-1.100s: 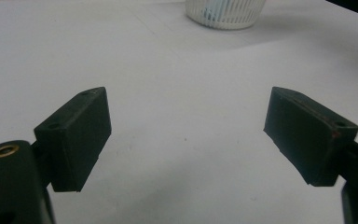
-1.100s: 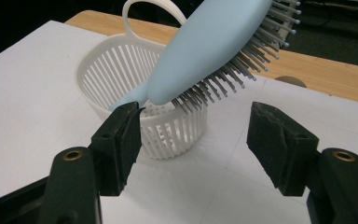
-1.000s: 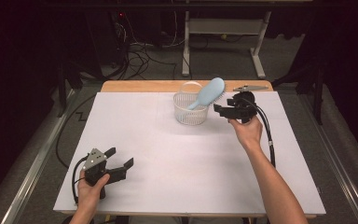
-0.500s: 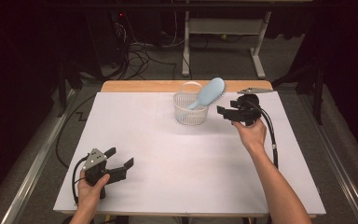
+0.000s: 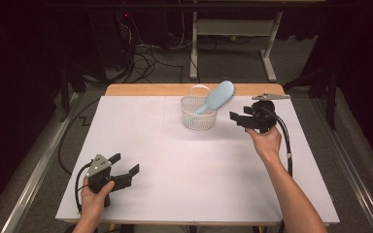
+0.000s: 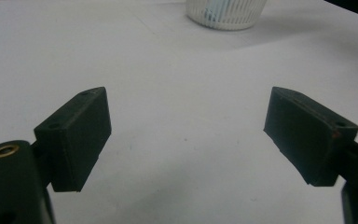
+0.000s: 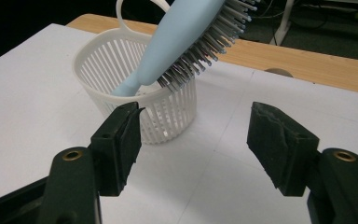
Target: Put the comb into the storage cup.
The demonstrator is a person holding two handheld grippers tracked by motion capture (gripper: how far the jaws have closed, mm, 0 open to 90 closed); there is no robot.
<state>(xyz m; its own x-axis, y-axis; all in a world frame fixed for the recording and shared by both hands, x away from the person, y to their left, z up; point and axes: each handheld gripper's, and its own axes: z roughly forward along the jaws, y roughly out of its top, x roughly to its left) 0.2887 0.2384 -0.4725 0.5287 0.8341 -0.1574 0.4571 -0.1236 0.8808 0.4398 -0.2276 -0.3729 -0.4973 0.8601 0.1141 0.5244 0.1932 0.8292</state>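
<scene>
A lab or recording workspace is suggested: a white-covered table point(image 5: 175, 194) is set on grey carpet point(image 5: 364, 160), cables point(image 5: 145, 58) are tangled at 11 o'clock, a metal stand point(image 5: 233, 29) at 12.

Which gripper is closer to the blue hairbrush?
Right. The right gripper is just beside the light blue plastic hairbrush leaning in the white slatted basket; the left gripper sits far off at the table's near edge.

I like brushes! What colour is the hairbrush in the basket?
Light blue hairbrush, clearest in the right gripper view.

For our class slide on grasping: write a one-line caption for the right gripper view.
Open right gripper faces a white basket with a light-blue hairbrush leaning in it.
</scene>
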